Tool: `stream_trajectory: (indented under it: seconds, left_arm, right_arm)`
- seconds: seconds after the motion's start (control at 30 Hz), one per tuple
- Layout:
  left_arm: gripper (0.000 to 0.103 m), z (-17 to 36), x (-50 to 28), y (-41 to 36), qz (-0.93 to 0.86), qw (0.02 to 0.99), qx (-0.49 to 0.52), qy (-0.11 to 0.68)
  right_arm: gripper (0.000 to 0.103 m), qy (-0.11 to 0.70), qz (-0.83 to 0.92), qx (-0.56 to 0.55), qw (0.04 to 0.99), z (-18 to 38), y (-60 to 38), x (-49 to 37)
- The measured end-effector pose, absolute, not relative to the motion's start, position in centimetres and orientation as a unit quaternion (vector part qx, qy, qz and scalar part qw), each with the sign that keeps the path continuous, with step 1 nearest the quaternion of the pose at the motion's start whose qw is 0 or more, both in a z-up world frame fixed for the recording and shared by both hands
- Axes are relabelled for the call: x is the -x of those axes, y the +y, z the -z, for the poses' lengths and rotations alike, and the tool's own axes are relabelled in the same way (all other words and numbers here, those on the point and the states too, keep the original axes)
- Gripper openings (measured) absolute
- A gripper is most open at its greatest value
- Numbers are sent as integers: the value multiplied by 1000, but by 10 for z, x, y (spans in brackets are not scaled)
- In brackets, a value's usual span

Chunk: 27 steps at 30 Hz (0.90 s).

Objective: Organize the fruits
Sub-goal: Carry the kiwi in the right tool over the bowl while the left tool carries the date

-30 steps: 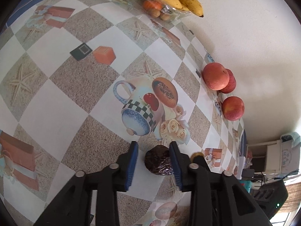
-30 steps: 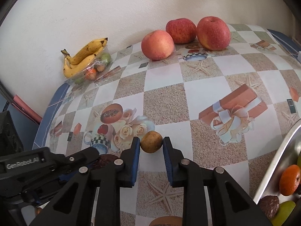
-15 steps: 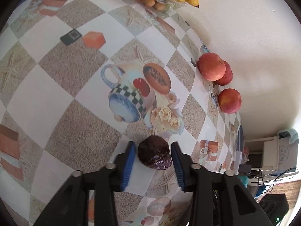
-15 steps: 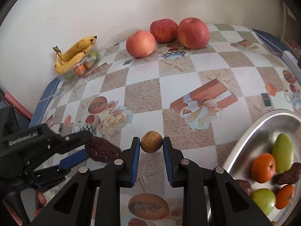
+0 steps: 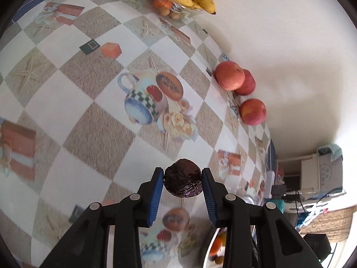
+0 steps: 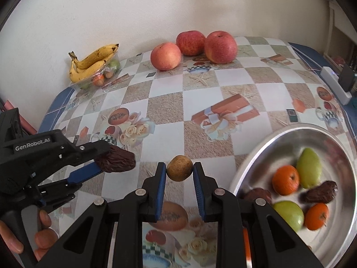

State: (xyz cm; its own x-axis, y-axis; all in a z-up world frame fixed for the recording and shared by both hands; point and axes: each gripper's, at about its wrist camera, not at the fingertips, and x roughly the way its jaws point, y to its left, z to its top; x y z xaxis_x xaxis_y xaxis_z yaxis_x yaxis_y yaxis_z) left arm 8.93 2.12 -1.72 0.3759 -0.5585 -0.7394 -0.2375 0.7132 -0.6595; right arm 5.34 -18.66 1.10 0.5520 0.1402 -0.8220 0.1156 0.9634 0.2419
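Left wrist view: the left hand-held gripper [image 5: 183, 182] is closed on a dark brown, wrinkled, glossy date [image 5: 183, 181], which is clamped between the two blue pads and is raised clear of the bench [image 5: 73, 120], a surface covered with a chequered printed oilcloth. In the right wrist view the same left hand-held gripper [image 6: 111, 163] is seen from the side, with the date [image 6: 117, 162] projecting from its tips.

The right hand-held gripper [image 6: 179, 171] is closed on a small round yellow-brown fruit [image 6: 179, 171], gripped between its blue pads above the bench [image 6: 165, 111].

A shallow round stainless-steel bowl [image 6: 252, 165] is located at the lower right of the right wrist view. Two small orange fruits, two green fruits and dark dates are contained in it. Three red apples [image 6: 194, 48] are placed near the wall, and a bunch of yellow bananas [image 6: 92, 61] lies on a clear plastic bag of small fruit at the far left corner.

Compared with one second earlier, both fruits have been lifted off the bench, on which they were then resting between the pads. The left pads, then set slightly apart from the date, have closed onto it. Far more of the steel bowl is now shown in the right wrist view.
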Motion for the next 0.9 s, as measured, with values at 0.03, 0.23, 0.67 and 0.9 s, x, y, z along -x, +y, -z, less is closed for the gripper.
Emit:
stream_trajectory:
  seconds: [0.03,0.23,0.67,0.9]
  left_arm:
    - [37,15,-84,19,111,746,359,550]
    - [37,7,-63,5,125,749,344,553]
    - [37,-3,-44,-36,179,752,307,556]
    - [37,-8,-33,-87,254,737,253,573]
  right_arm:
    - [26,471,-4,-137,871,-14,-189,-49]
    - [26,464,5,-150,873,-28,-202,-24]
    - [26,480,14,-138,866,-28,-218,11]
    - [26,487,66,-154,857,-28,-260,19]
